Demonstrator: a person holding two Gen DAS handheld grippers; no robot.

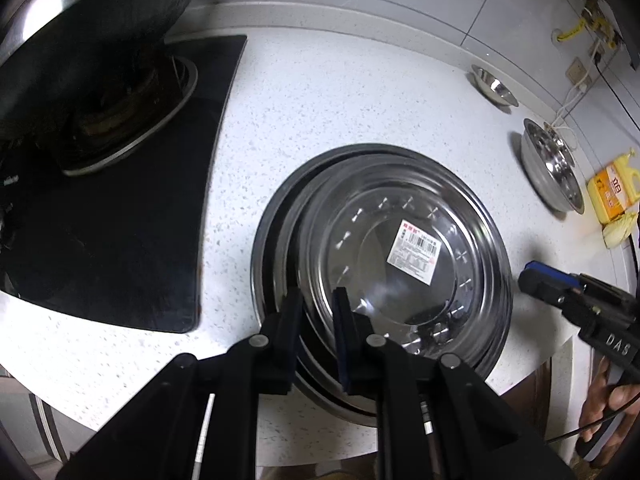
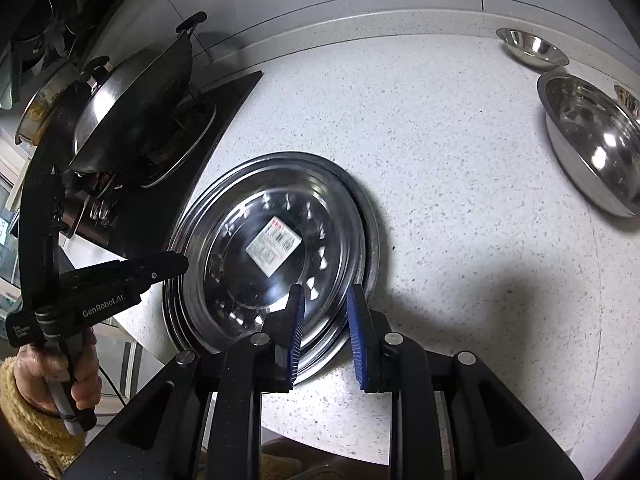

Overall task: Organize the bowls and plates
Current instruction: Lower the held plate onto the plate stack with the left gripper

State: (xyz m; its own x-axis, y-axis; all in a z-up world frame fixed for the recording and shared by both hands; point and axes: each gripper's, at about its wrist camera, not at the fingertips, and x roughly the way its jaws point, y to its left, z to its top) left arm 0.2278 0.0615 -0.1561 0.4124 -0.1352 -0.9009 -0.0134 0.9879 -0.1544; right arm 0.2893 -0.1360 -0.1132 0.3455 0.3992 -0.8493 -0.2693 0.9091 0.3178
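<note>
While the stacked steel plates (image 1: 400, 248) rest near the bench's (image 1: 320, 100) front edge, left gripper (image 1: 320, 300) and right gripper (image 2: 326, 300) straddle opposite rims, jaws narrow, grip uncertain.

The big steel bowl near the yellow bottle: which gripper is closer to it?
Right. The right gripper straddles the plate stack's rim on the side facing the big steel bowl. The left gripper grips the stack's rim on the stove side, farther away.

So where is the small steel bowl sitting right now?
The small steel bowl sits at the back of the white counter by the wall, top right in the right wrist view, just behind the larger steel bowl.
</note>
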